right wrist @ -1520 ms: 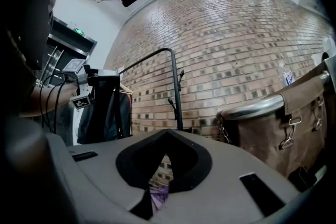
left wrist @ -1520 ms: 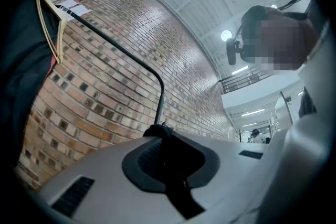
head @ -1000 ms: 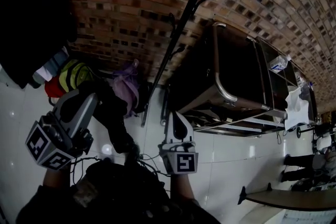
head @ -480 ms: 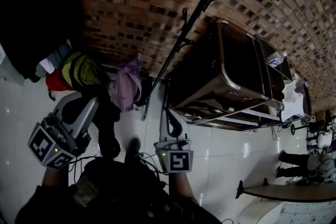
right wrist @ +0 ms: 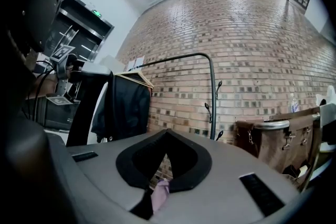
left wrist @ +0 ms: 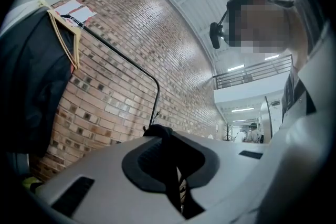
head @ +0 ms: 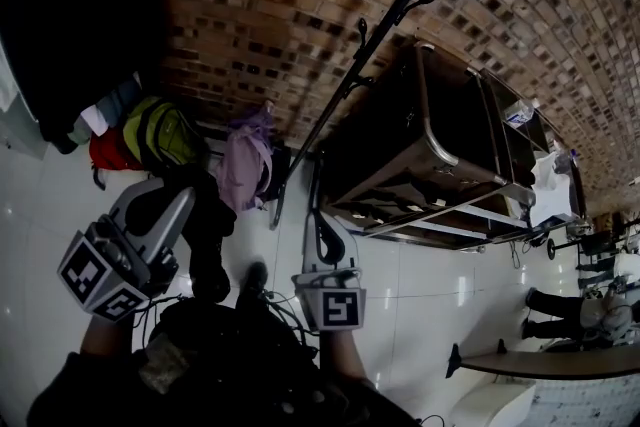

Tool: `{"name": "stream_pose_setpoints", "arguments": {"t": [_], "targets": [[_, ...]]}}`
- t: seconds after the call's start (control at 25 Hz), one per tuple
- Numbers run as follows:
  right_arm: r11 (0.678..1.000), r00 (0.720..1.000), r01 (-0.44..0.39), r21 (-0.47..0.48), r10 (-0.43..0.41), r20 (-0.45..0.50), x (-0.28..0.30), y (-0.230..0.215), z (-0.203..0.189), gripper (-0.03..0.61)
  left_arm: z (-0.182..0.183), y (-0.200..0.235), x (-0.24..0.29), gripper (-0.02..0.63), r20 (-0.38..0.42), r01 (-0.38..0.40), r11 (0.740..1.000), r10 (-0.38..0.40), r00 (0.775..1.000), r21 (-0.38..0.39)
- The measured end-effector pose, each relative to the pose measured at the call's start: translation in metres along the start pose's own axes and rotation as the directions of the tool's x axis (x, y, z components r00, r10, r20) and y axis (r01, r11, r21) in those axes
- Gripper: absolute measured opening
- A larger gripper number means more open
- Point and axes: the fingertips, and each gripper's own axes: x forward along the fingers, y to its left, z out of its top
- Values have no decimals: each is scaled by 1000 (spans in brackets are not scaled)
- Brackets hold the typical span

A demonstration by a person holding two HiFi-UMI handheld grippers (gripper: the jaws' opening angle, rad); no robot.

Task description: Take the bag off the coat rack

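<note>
A black coat rack pole (head: pixel 372 65) with hooks (head: pixel 414 0) slants across the brick wall. My left gripper (head: pixel 180 203) is low at the left, away from the rack, and is shut on the strap of a black bag (head: pixel 208 237) that hangs beside it. In the left gripper view the black strap (left wrist: pixel 169 170) runs between the closed jaws of the left gripper (left wrist: pixel 157 131). My right gripper (head: pixel 325 223) is near the foot of the pole, shut and holding nothing. The rack (right wrist: pixel 212 93) stands ahead of the right gripper (right wrist: pixel 166 134).
At the foot of the wall lie a green-yellow backpack (head: pixel 160 135), a red bag (head: pixel 104 155) and a purple bag (head: pixel 245 165). Dark clothing (head: pixel 70 15) hangs at the left on a rail (left wrist: pixel 126 60). A brown trunk (head: pixel 430 145) stands right of the rack.
The black bag has swung from slanting to the right to hanging straight down by the left gripper. The view has shifted slightly, and the right gripper sits a little lower and further left.
</note>
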Motion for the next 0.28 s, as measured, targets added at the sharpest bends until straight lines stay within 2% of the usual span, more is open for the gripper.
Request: {"name": "stream_pose_setpoints", "arguments": {"t": [0.28], "targets": [[1000,1000,21,-2,-21,12,-12,17,9,15,5,-9,-15,37,-4,36,999,-36,999,-19]]}}
